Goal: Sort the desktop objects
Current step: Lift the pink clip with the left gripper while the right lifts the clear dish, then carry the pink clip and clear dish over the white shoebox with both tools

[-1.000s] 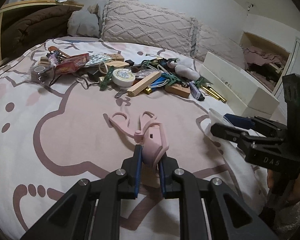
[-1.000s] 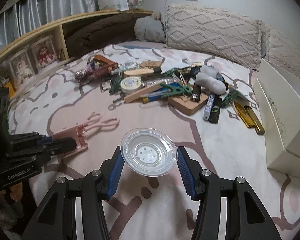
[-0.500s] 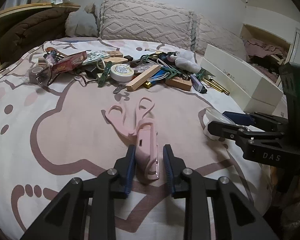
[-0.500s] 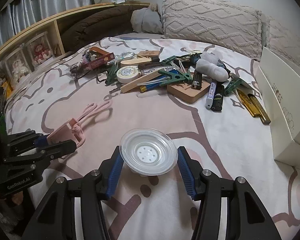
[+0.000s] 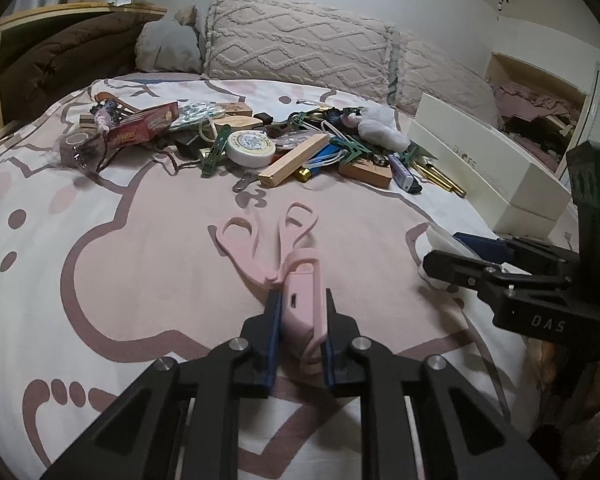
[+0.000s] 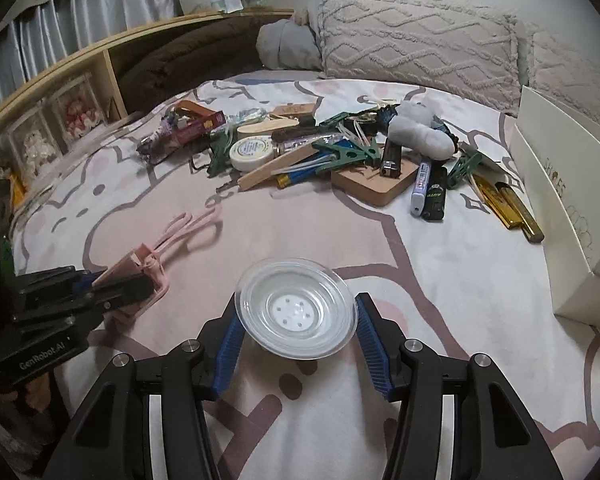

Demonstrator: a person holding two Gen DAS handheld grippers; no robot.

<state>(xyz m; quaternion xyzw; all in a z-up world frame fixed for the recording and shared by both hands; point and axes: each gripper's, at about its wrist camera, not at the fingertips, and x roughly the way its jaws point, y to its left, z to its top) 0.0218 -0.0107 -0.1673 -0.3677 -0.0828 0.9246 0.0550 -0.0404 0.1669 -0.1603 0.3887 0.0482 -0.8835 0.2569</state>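
Bedroom: a bed under a pink-and-white cartoon-print cover, knitted cushions along the wall, a wooden shelf with boxed dolls to one side. At the bed's right edge, a long white shoe box. Across the middle of the cover, a heap of desktop clutter: red carton, green clips, round white tin, wooden stick, cork block, lighters, marker, gold tubes. Nearer, well apart from the heap, pink scissors flat on the cover, handle loops toward the clutter, blade end inside a pink sheath. Left tool narrow and closing, blue pads pressed against both sides of that sheath, low at the cover. Right tool about half wide, clamped on the rim of a clear round plastic dish, held tilted just above the cover, beside the scissors.
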